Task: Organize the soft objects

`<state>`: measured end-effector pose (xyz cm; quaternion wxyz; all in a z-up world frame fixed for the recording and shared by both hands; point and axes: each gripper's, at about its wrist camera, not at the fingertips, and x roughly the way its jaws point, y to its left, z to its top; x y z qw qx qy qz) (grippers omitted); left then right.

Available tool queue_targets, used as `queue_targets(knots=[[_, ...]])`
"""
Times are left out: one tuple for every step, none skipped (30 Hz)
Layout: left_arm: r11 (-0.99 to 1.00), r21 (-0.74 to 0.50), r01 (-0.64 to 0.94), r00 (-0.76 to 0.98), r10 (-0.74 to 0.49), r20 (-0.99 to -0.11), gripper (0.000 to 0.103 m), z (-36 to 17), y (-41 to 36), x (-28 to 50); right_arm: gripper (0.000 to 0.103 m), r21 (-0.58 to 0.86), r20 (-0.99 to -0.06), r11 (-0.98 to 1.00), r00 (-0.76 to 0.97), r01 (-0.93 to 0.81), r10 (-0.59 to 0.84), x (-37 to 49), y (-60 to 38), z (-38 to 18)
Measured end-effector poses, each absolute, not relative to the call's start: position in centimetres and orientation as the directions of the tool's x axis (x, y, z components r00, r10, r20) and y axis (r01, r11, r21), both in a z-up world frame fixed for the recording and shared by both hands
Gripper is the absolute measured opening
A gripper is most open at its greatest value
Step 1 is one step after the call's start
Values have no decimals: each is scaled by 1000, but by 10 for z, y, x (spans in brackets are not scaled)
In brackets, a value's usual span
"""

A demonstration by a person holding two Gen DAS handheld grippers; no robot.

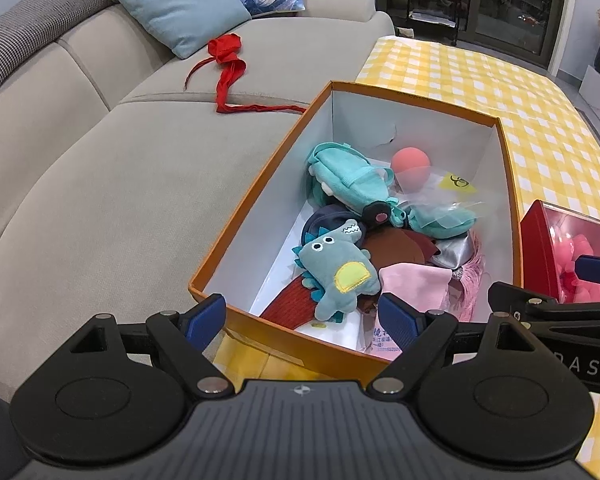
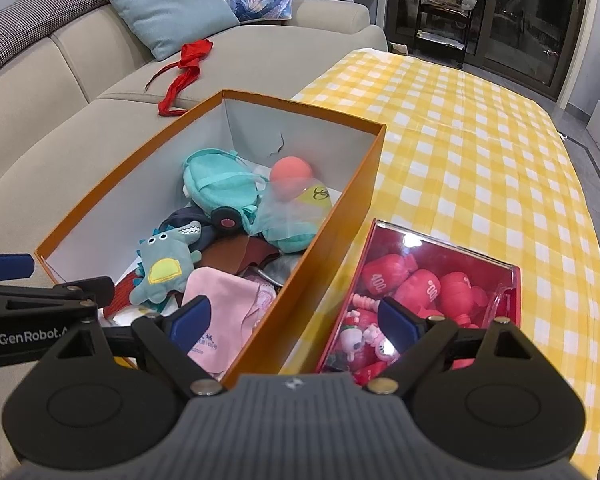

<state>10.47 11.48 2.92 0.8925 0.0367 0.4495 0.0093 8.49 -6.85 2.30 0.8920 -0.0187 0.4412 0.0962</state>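
box [image 1: 256, 216]: orange, long axis runs away from cams, on counter [image 2: 480, 140]
croc plush [image 1: 336, 268]: snout toward far end
left claw [image 1: 302, 320]: spread, empty
right claw [image 2: 296, 320]: spread, empty

Both views overlook orange box [image 1: 260, 184] closely.

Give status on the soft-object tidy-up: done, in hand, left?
Done: orange cardboard box already holds the teal dinosaur plush, coral foam ball and pink cloth. In hand: nothing; left claw and right claw are both open. Left: red fabric strip on the beige sofa.
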Motion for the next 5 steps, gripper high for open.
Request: queue_targets(knots=[[997,77,17,598,51,-800,100,29,114,105,89,52,-791,981,592,-188,155,85,-69,23],[997,78,18,599,52,-799,100,29,114,105,89,50,-791,981,592,-188,154,85,-68,23],[997,79,19,599,52,-799,100,29,114,105,89,50,-791,981,593,-188,153,85,-68,23],[997,78,19,599,52,-799,100,29,114,105,89,49,-791,981,593,-188,153,85,-69,22],[997,78,18,599,52,-799,100,29,114,105,89,48,-791,981,593,-188,152,85,-69,22]])
